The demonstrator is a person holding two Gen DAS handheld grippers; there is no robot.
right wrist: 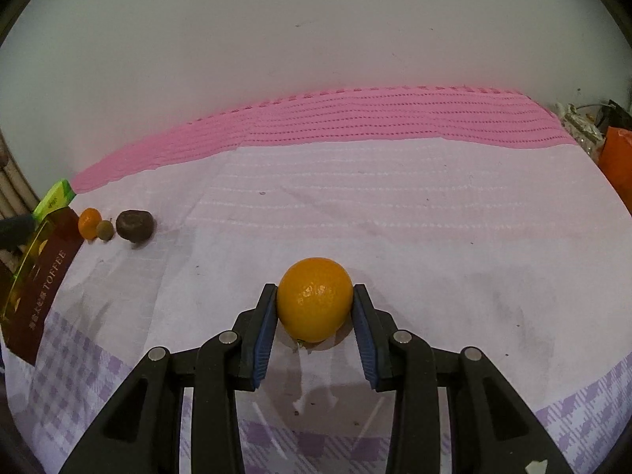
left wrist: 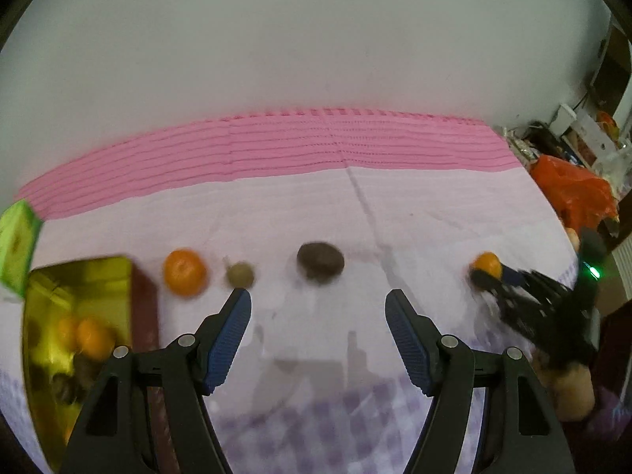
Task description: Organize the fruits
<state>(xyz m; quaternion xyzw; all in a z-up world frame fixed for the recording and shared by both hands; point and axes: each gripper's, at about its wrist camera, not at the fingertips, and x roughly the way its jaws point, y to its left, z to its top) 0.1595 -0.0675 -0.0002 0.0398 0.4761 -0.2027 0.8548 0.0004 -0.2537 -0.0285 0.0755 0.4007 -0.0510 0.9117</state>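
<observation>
Right claw (right wrist: pixel 314 312): clamped on an orange (right wrist: pixel 315 299), blue pads pressed to both flanks of the fruit, which sits low on the cloth-covered surface (right wrist: pixel 395 213). In the left wrist view this claw (left wrist: pixel 484 274) appears at the right, black and blurred, with the same orange (left wrist: pixel 486 264) at its tip.

Left claw (left wrist: pixel 318 316): jaws apart, nothing between them, hanging above bare cloth.

Landmark for the remaining entries: the gold tin (left wrist: pixel 75 316), open, at the left edge of the surface.

- Inside the tin: at least one orange fruit (left wrist: pixel 93 335) and some darker items, too blurred to tell.
- Tin's outer wall, right wrist view (right wrist: pixel 43 288): dark red, lettered "TOFFEE".
- Small orange (left wrist: pixel 185 271), just beside the tin on its right; also in the right wrist view (right wrist: pixel 89 222).
- Small greenish-brown fruit (left wrist: pixel 239 274), next in the row, right of the small orange; the two overlap in the right wrist view (right wrist: pixel 105 230), and contact cannot be told.
- Dark brown fruit (left wrist: pixel 320 264), farther along the row, just beyond the left claw's open jaws; also in the right wrist view (right wrist: pixel 136 225).
- Clamped orange: farthest from the tin, well apart from the row.
- Green carton (left wrist: pixel 15 249), behind the tin at the far left.
- Pink band of cloth (left wrist: pixel 276 146), running along the far edge beyond the tin and the row, against a pale wall (left wrist: pixel 316 39).
- Orange plastic bag (left wrist: pixel 572 189), off the side opposite the tin.
</observation>
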